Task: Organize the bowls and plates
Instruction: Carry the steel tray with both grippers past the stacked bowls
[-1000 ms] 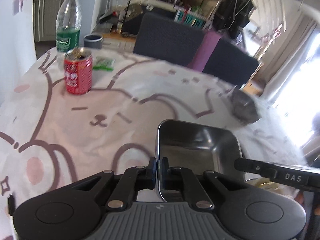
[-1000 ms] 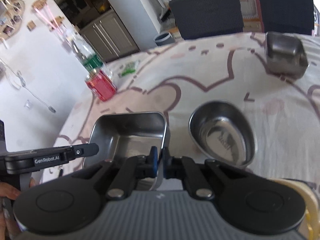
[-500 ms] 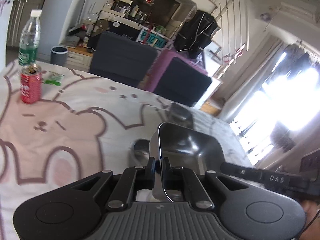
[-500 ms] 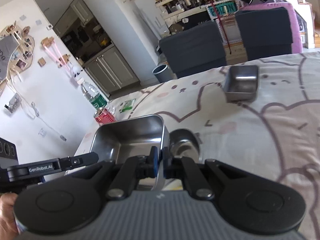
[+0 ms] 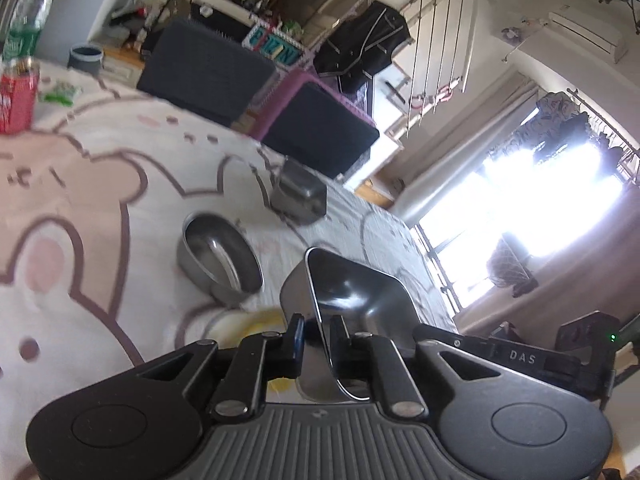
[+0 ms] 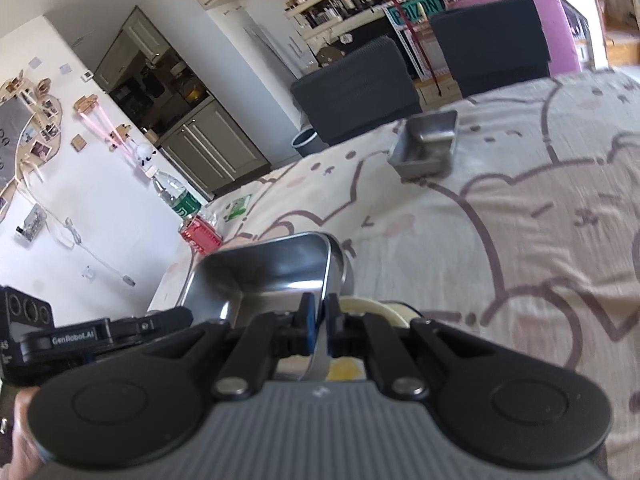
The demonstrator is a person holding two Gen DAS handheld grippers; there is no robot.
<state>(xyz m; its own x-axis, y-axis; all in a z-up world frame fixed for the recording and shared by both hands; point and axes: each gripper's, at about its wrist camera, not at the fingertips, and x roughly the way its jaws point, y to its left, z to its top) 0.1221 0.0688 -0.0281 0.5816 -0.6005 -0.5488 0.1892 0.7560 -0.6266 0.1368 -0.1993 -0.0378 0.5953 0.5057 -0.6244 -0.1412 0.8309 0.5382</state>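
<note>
A rectangular steel dish (image 5: 360, 300) hangs tilted between both grippers, above a yellow plate (image 5: 256, 322). My left gripper (image 5: 318, 338) straddles its near rim; its jaws are opening, and a gap shows between the left pad and the rim. In the right wrist view my right gripper (image 6: 318, 316) is shut on the opposite rim of the same dish (image 6: 260, 276), with the yellow plate (image 6: 372, 308) just beyond. A round steel bowl (image 5: 220, 256) rests on the cloth left of the dish. A smaller square steel dish (image 5: 298, 194) (image 6: 426, 146) stands farther back.
A red can (image 5: 16, 100) and a water bottle (image 6: 176, 196) stand at the far left of the bear-print tablecloth (image 6: 520, 240). Two dark chairs (image 5: 208, 72) line the table's far edge. A hand (image 6: 20, 420) grips the left tool.
Both grippers carried the steel dish rightward across the table and up, bringing the round bowl and yellow plate into view beneath. The left jaws have parted slightly around the rim.
</note>
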